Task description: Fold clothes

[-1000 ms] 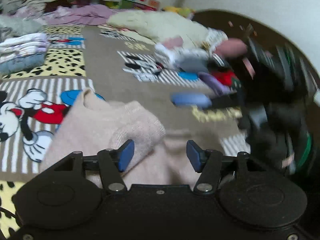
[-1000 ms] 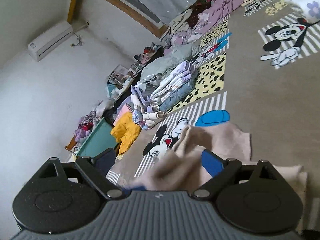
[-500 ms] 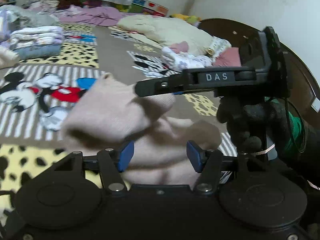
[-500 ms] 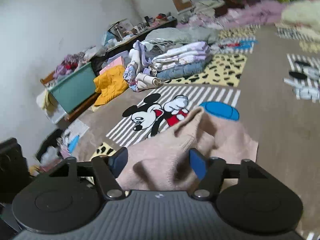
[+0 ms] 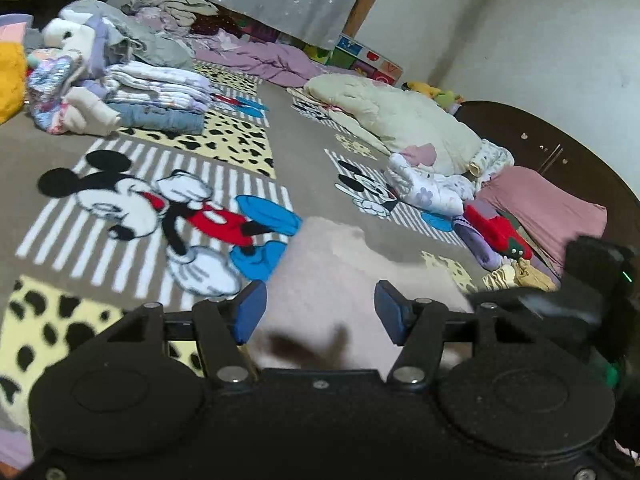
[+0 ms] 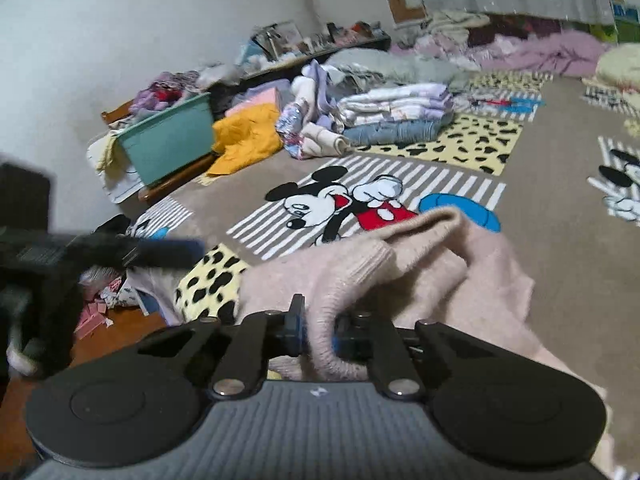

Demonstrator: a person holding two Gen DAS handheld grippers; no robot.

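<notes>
Jaws on my right gripper [image 6: 318, 330], wide apart a second ago with the pink sweater [image 6: 420, 276] loose between them, have just been closing and now pinch a ribbed edge of that sweater, the blue pads almost meeting with knit squeezed between them. Its view, tipped sideways toward the wall a second ago, now sits level over the cartoon-mouse rug [image 6: 360, 196]. My left gripper [image 5: 318, 312] has swung as well: the rug's mouse figure, cut off at the left edge a second ago, now lies fully in its view, and my other tool, then a dark blur across the right side, shows only at the lower right. Left fingers [image 5: 250, 312] stand partly apart, much as before; the sweater's pale bulk [image 5: 340, 264] rises between them, but I cannot tell whether either pad presses on it. The sweater is a fuzzy, pale pink knit, bunched and rumpled on the rug just ahead of both tools, one ribbed fold lifted toward my right pads, the rest spread flat to the right.
</notes>
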